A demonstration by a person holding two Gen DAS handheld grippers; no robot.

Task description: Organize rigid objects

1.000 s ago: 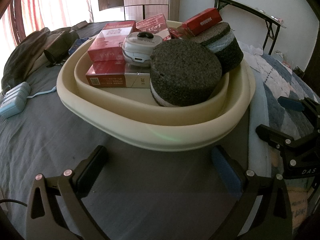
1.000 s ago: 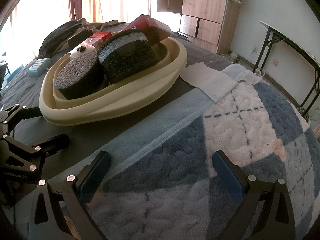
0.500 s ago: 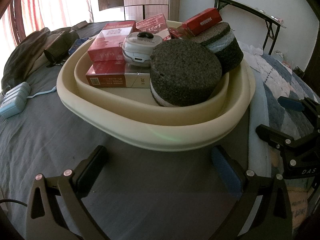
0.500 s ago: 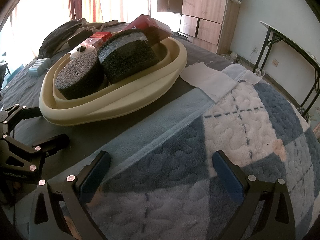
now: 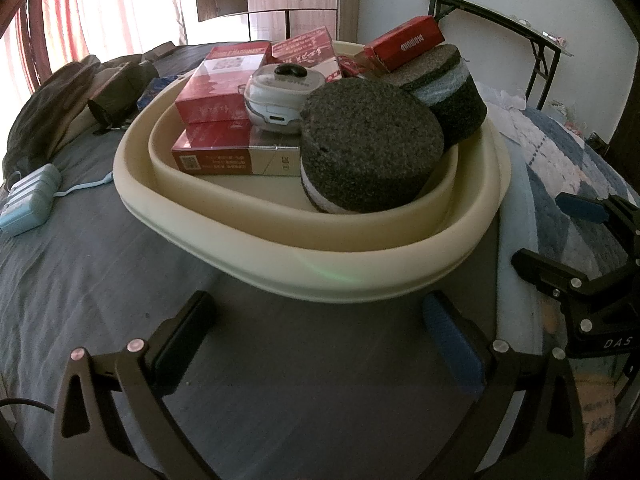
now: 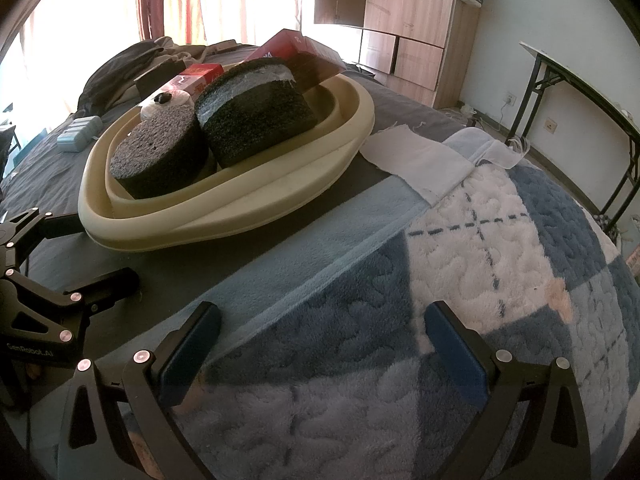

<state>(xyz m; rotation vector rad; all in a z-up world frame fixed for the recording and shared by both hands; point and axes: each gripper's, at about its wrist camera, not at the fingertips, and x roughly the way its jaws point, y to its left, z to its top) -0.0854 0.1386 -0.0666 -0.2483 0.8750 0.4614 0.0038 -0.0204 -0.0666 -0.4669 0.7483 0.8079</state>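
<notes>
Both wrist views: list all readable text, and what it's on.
"DIAMOND": red carton lying on the rear dark round foam disc, printed upside down.
"DOUBLE HAPPINESS": top red cigarette box in the cream oval basin; partly blurred, likely reading.
"DAS": right gripper body, cut off at the edge.
"GenRobot.AI": left gripper body.
Chinese print, barcode and side text on the other red boxes: too small to read.

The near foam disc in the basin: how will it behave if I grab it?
The foam disc looks porous, so probably light and squashy under the pads. Its rough surface should grip well. Flat-faced and leaning on the basin wall, it seems unlikely to roll.
</notes>
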